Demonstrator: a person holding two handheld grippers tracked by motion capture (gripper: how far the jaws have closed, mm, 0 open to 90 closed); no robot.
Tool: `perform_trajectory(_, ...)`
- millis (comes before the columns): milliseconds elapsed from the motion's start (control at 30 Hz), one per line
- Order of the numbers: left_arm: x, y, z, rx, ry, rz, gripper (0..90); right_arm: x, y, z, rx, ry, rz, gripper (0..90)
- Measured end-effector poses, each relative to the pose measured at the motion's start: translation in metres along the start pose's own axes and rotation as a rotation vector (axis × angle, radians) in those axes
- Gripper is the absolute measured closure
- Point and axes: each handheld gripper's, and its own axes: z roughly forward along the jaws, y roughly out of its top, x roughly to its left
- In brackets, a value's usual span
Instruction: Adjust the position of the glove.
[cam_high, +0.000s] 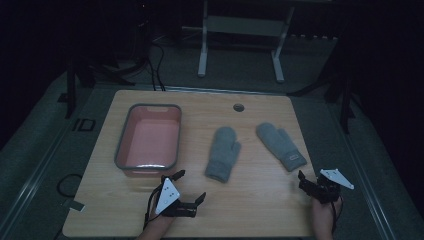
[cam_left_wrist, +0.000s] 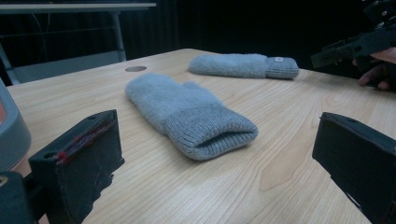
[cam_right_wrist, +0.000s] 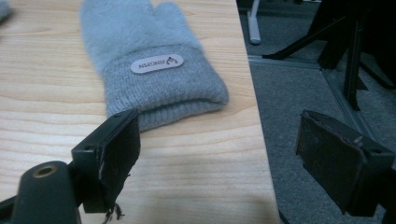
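Light wood table (cam_high: 260, 195) stood in a dark room, grey carpet around. 2 grey mittens (cam_high: 223, 153) (cam_high: 281, 145) lay centre to 3 o'clock. Left gripper (cam_high: 192, 185) and right gripper (cam_high: 302, 176) gaped empty at 6 o'clock edge.

Dim, underexposed high view with black surroundings; both gripper views brighter, slightly soft.

Two grey mittens (cam_high: 223, 153) (cam_high: 281, 145) are counted on the table (cam_high: 260, 200), one ahead of each gripper's open jaws. One pink tub (cam_high: 148, 137) is seen beside the left jaws.
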Motion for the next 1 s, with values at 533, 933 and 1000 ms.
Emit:
perform_trajectory(533, 0.001, 0.0, -0.001, -0.003, 0.001, -0.01, 1.8, 0.021, 0.022, -0.003, 0.055, 0.064, -0.086, 14.1)
perform_trajectory(933, 0.001, 0.0, -0.001, -0.005, -0.001, -0.012, 1.8, 0.053, 0.066, 0.005, 0.037, 0.202, -0.15, 13.8)
perform_trajectory(1000, 0.001, 0.0, -0.001, -0.005, -0.001, -0.013, 1.8, 0.059, 0.071, 0.009, 0.038, 0.229, -0.159, 13.9)
